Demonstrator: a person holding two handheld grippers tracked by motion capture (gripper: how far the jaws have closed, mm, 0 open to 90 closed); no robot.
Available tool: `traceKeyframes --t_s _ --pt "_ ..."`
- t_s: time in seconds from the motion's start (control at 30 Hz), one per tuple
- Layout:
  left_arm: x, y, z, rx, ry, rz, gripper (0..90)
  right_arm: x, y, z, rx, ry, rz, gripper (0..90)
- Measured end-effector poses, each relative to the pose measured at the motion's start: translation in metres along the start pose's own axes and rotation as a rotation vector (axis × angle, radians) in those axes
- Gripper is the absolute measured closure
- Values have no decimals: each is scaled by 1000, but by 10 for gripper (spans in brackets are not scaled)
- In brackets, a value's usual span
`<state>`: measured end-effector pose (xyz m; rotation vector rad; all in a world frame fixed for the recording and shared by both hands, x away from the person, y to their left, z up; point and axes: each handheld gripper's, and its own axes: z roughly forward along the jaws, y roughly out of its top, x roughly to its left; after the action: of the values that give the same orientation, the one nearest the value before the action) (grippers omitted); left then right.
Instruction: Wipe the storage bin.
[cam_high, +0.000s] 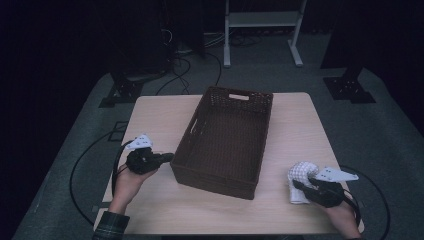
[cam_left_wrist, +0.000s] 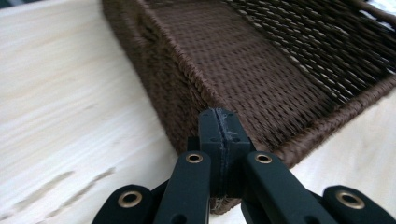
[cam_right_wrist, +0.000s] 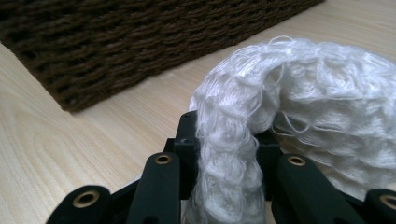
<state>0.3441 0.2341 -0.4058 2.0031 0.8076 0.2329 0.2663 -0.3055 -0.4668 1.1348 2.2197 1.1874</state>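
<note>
Right claw (cam_right_wrist: 224, 140) is clamped on a white knitted cloth (cam_right_wrist: 299, 112), which bunches up between its jaws at the lower right of the high view, low over the bench (cam_high: 150, 115). I judge I hold it pinched by a fold so it lifts in one piece toward the brown woven basket (cam_high: 225, 140) at the frame's centre. Left claw (cam_high: 167, 157), jaws pressed together on nothing, rests just beside the basket's near left corner, probably to steady it.
</note>
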Motion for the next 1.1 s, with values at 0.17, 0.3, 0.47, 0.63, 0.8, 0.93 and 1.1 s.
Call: traceKeyframes --t_s 0.17,0.3,0.47,0.63,0.8,0.93,1.1 --pt "-17 3 11 1 -63 23 898 -2 -1 -3 -4 -9 5 701" --pt "-27 4 19 1 -98 37 898 -3 -1 -4 -3 -16 5 701" --pt "-48 7 34 -7 -150 65 897 -5 -2 -6 -6 -26 8 701" --pt "-62 9 43 -13 -161 91 882 -5 -3 -6 -2 -29 10 701" --pt "-68 1 42 -5 -144 109 736 -5 -4 -8 8 -44 1 700" --pt "-76 -16 42 15 -149 125 614 -6 -7 -10 9 -45 8 700" --pt "-88 -34 50 42 -146 138 460 -5 -6 -11 5 -46 8 699"
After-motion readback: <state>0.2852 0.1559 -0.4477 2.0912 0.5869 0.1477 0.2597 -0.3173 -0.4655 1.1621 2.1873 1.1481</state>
